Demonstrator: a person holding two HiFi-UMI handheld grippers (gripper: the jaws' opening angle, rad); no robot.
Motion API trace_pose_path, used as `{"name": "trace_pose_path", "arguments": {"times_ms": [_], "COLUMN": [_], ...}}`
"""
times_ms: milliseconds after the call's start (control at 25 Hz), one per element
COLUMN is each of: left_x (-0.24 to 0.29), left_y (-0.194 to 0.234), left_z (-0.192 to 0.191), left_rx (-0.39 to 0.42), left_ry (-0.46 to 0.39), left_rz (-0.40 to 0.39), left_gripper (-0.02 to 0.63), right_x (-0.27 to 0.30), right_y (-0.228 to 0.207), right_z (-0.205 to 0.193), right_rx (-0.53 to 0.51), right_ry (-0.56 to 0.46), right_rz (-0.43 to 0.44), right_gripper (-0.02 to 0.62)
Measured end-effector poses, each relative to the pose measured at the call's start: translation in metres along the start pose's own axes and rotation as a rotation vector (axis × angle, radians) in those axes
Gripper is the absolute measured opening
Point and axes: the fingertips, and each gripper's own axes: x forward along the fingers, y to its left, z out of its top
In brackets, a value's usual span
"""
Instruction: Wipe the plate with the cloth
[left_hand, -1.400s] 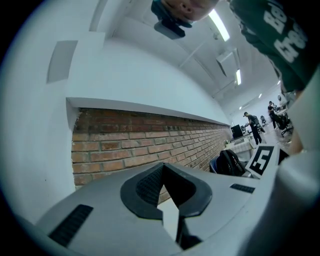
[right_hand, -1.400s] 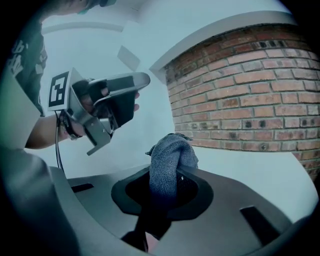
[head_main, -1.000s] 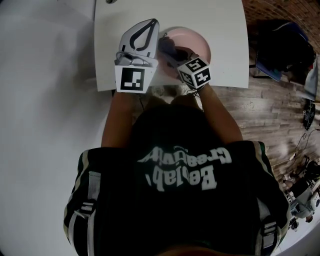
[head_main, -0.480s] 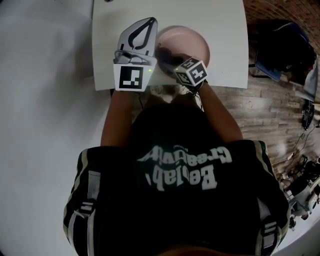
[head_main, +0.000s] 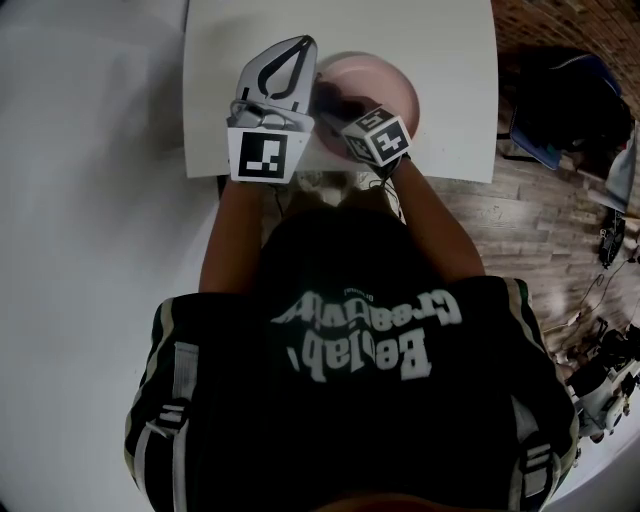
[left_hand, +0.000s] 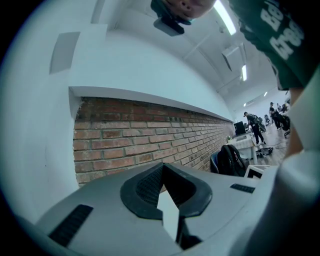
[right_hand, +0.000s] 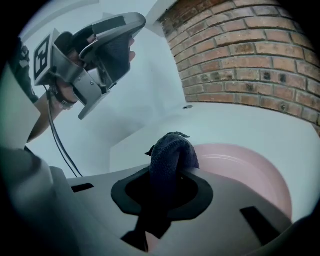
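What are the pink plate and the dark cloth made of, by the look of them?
The plate is probably glazed ceramic or hard plastic, and the look does not settle which. Its pink surface is smooth and even, with a soft sheen. The cloth looks like a soft textile, maybe microfibre. It is dark and matte, with a fine nubbly texture, and it bunches into folds.

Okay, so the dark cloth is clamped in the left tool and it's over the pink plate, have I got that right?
Not quite. The dark cloth is clamped in the right tool, not the left tool, which is shut on nothing. The right gripper view shows this. The rest holds: the cloth is over the pink plate.
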Motion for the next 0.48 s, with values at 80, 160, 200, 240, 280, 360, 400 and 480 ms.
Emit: {"name": "trace_pose_path", "arguments": {"times_ms": [80,160,200,240,280,360,400,480], "left_x": [0.001,0.002,0.003,0.003,0.004,0.007,0.008,0.011], "left_y": [-0.001,-0.001,-0.001,-0.001,-0.001,-0.001,-0.002,-0.003], "left_z": [0.001,-0.001,-0.002,-0.002,-0.003,-0.002,-0.001,0.001], "left_rx": [-0.002,0.001,0.004,0.007,0.01,0.011,0.008,0.0], "left_ry": [0.005,0.01,0.012,0.013,0.014,0.014,0.013,0.012], "left_rz": [0.002,0.002,0.002,0.003,0.004,0.005,0.004,0.003], "left_gripper": [0.0,0.0,0.0,0.0,0.0,0.0,0.0,0.0], "right_x": [-0.001,0.001,0.002,0.003,0.003,0.003,0.002,-0.001], "right_y": [-0.006,-0.013,-0.017,-0.022,-0.027,-0.039,-0.045,-0.056], "right_z": [0.006,0.009,0.01,0.012,0.015,0.02,0.022,0.024], "right_rx": [-0.003,-0.007,-0.009,-0.012,-0.016,-0.018,-0.013,-0.001], "right_ry": [-0.002,-0.001,-0.002,-0.004,-0.007,-0.008,-0.005,0.006], "right_rz": [-0.013,-0.026,-0.034,-0.046,-0.061,-0.094,-0.107,-0.133], "right_gripper": [0.055,0.055,0.055,0.055,0.055,0.055,0.055,0.055]}}
